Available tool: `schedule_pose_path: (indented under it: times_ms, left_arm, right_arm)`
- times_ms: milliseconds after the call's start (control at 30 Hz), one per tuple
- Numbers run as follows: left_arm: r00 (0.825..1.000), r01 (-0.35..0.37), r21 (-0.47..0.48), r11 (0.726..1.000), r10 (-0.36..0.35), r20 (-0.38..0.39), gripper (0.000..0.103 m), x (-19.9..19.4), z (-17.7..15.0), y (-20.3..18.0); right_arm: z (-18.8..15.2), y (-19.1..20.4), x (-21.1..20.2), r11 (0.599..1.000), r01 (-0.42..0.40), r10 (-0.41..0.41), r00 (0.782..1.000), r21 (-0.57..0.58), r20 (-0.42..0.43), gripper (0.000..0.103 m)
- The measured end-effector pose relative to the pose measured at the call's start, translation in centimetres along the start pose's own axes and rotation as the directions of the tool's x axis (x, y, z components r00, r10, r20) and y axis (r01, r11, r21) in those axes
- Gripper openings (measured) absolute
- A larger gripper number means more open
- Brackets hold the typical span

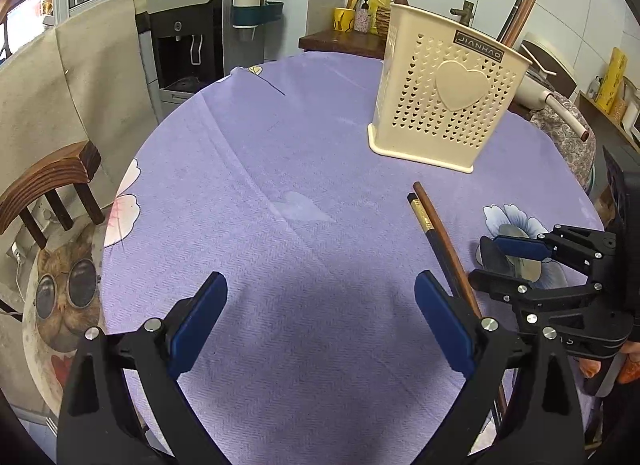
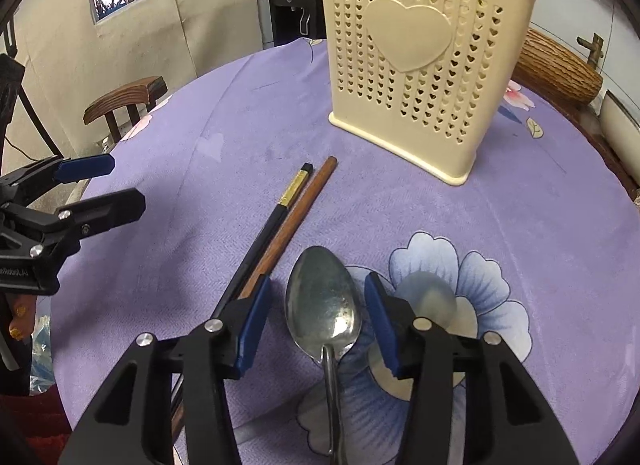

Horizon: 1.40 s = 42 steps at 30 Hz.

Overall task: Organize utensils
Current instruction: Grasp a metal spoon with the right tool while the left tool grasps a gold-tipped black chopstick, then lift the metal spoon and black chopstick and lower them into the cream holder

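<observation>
A metal spoon point(image 2: 324, 305) lies on the purple cloth with its bowl toward the cream perforated utensil holder point(image 2: 420, 65). My right gripper point(image 2: 316, 289) is open and straddles the bowl, its blue pads a little clear of both sides. To its left, a black chopstick point(image 2: 276, 217) and a brown chopstick point(image 2: 304, 205) lie side by side. In the left wrist view my left gripper point(image 1: 320, 285) is open and empty over bare cloth, with the chopsticks point(image 1: 436, 233) just past its right finger. The holder point(image 1: 444, 105) stands beyond, brown sticks point(image 1: 524, 17) rising from it. The right gripper point(image 1: 484, 259) shows at right.
The round table point(image 1: 240, 145) drops off at left, where a wooden chair point(image 1: 52, 185) and a cat-print seat point(image 1: 68, 293) stand. A water dispenser point(image 1: 188, 33) is behind. A ridged brown roll point(image 2: 556, 65) lies behind the holder. My left gripper point(image 2: 126, 183) reaches in at left.
</observation>
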<state>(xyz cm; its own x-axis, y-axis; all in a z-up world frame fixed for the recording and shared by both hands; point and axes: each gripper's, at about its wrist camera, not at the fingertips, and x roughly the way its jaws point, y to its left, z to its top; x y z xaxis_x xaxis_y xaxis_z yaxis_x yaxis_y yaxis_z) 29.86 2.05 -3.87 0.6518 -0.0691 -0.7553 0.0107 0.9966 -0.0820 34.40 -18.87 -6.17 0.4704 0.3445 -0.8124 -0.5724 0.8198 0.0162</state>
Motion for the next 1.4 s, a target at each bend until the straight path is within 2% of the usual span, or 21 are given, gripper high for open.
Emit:
schedule_pose_path:
  times_ms: [100, 267, 400, 567, 767, 1133, 1233, 1400]
  left_arm:
    - [1.000, 0.006, 0.007, 1.000, -0.006, -0.002, 0.093, 0.1, 0.1, -0.4]
    - [1.000, 0.028, 0.035, 0.999, -0.028, -0.010, 0.093, 0.5, 0.1, -1.3]
    - [0.998, 0.059, 0.064, 0.996, -0.058, -0.017, 0.092, 1.1, 0.2, -2.5]
    - [0.993, 0.108, 0.101, 0.989, -0.102, -0.057, 0.076, 2.5, 0.8, -4.4]
    - [0.993, 0.084, 0.120, 0.989, -0.073, -0.091, 0.064, 4.9, 1.7, -6.1]
    - [0.993, 0.036, 0.099, 0.994, -0.024, -0.113, 0.062, 6.5, 2.6, -7.3]
    - [0.994, 0.008, 0.110, 0.994, 0.004, -0.108, 0.052, 6.9, 3.1, -7.4]
    - [0.992, 0.015, 0.091, 0.996, -0.003, -0.126, 0.029, 7.7, 4.4, -7.4]
  right_arm:
    - [0.2, 0.0, 0.0, 1.000, 0.002, -0.002, 1.000, -0.005, -0.002, 0.037]
    - [0.1, 0.0, -0.3, 1.000, -0.001, 0.001, 1.000, 0.006, 0.013, 0.036]
    - [0.4, -0.6, -2.4, 0.998, 0.024, -0.029, 0.997, 0.061, 0.076, 0.036]
    - [0.1, -2.3, -5.0, 0.987, 0.021, -0.043, 0.990, 0.159, 0.137, 0.036]
    - [-0.7, -2.2, -6.6, 0.981, 0.014, -0.048, 0.984, 0.196, 0.170, 0.036]
    - [-0.8, -2.0, -7.5, 0.973, 0.001, -0.052, 0.975, 0.232, 0.216, 0.036]
    - [-0.9, -1.9, -7.7, 0.970, -0.004, -0.053, 0.973, 0.242, 0.225, 0.036]
    - [-0.9, -2.0, -8.0, 0.967, -0.002, -0.061, 0.969, 0.255, 0.239, 0.036]
